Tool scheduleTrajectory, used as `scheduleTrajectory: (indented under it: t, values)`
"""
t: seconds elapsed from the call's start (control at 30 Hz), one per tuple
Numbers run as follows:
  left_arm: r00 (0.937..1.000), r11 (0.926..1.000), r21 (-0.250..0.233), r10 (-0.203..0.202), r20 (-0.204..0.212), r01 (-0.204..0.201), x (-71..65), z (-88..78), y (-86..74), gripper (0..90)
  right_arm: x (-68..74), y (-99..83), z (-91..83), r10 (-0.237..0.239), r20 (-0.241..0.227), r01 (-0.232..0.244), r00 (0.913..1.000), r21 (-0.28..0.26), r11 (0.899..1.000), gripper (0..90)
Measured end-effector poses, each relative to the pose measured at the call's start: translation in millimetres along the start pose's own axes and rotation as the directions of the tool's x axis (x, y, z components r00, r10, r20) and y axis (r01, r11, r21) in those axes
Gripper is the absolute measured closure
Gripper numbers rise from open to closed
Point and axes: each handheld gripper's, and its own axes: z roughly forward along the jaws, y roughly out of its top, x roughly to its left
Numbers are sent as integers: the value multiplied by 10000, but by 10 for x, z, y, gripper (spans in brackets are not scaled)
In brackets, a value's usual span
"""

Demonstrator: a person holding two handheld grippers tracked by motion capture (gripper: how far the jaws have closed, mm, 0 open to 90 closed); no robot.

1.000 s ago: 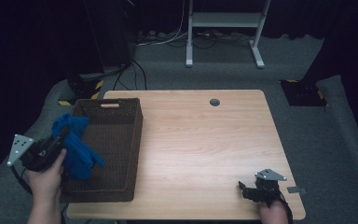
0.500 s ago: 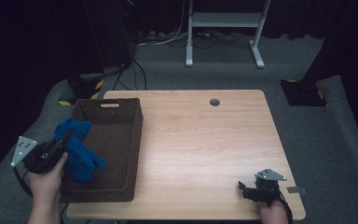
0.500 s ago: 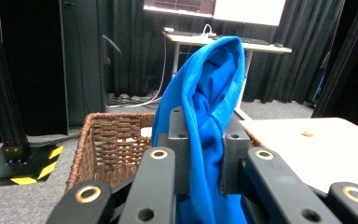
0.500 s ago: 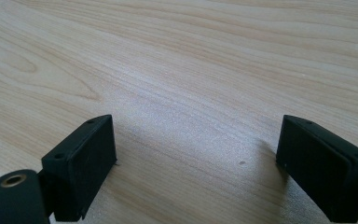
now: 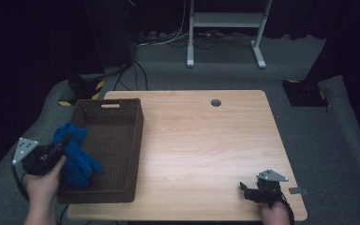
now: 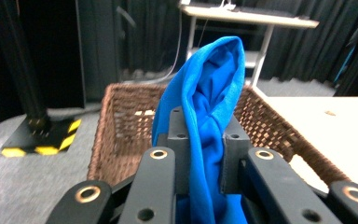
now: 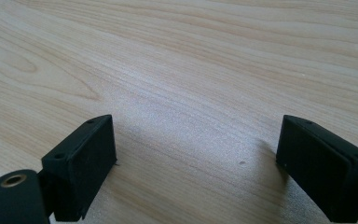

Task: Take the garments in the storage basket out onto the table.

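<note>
**Left gripper has the blue cloth over the basket**

Left gripper (image 5: 58, 149) is pinching the blue cloth (image 6: 209, 107), jaws nearly shut on a bunched fold, and the rest sticks up past them. From above, the cloth hangs over the left wall of the brown wicker basket (image 5: 122, 140), which sits on the table's (image 5: 206, 150) left side. Hard to say if the cloth touches the basket floor, too dim. Right gripper (image 7: 196, 163) sits low at the near right corner, jaws wide apart with bare wood between them.
</note>
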Motion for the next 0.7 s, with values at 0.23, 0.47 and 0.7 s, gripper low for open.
scheduleTrajectory:
  t: [0.23,0.47,0.7]
  values:
    - [9989,9958,915,5,-476,38,52,209,80,790,0,0,0,-1,1,1,10000,-1,10000,116]
    - [9946,9820,1887,260,-1004,-66,87,452,165,789,0,0,0,-2,1,2,10000,0,10000,116]
    - [9921,9674,2531,383,-1194,-69,67,642,166,789,0,0,-1,-2,-1,2,10000,-1,10000,116]
